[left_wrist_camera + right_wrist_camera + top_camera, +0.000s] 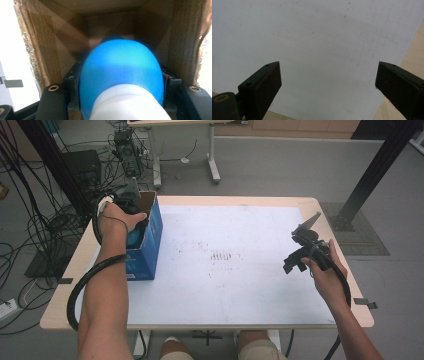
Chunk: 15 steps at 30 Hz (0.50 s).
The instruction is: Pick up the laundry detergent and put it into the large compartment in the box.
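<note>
A blue cardboard box [152,240] stands open-topped at the table's left edge. My left gripper [134,226] reaches down into it. In the left gripper view the box's brown inner walls [50,37] surround a rounded blue object with a white end [120,70]. My left gripper [122,81] is shut on that object, with a black finger [72,83] pressed against each side. My right gripper [295,264] hangs over the right part of the table. In its own view the right gripper [328,75] is open, with bare white surface between its fingers [264,82].
A white sheet [225,270] covers most of the wooden table [65,270]; its wooden rim [414,47] lies close to the right gripper. Cables [30,225] crowd the floor at left. A black post [375,170] stands at the right rear, a second table's legs [214,165] behind.
</note>
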### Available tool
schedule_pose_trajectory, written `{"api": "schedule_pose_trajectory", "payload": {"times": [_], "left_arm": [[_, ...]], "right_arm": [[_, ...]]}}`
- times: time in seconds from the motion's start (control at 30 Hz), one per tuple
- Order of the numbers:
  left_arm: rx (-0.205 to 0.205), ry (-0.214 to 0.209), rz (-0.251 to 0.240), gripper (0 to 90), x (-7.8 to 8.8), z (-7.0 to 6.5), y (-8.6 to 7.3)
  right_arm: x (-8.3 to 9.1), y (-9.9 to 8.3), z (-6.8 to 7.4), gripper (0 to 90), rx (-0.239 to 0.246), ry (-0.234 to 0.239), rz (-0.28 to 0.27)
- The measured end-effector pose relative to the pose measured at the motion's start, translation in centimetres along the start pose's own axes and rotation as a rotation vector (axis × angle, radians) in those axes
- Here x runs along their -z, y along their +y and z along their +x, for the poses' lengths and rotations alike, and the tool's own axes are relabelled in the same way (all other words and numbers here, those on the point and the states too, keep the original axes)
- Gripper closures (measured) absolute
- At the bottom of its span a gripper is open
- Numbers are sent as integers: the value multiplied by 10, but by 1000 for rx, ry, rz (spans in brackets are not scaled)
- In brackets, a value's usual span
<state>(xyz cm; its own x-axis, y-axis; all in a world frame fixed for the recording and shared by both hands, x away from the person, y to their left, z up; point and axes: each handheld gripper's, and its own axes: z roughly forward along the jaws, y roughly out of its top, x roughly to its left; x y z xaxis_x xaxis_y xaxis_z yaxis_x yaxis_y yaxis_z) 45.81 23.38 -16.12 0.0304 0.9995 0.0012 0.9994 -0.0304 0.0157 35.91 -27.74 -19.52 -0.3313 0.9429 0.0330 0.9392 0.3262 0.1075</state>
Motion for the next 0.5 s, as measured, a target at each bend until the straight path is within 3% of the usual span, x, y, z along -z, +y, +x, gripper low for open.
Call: {"api": "schedule_pose_trajectory", "payload": {"times": [0.5], "left_arm": [[5,-11,-3,361,0,2,-1]], "right_arm": [[0,-1,0,65,4,0,-5]]}}
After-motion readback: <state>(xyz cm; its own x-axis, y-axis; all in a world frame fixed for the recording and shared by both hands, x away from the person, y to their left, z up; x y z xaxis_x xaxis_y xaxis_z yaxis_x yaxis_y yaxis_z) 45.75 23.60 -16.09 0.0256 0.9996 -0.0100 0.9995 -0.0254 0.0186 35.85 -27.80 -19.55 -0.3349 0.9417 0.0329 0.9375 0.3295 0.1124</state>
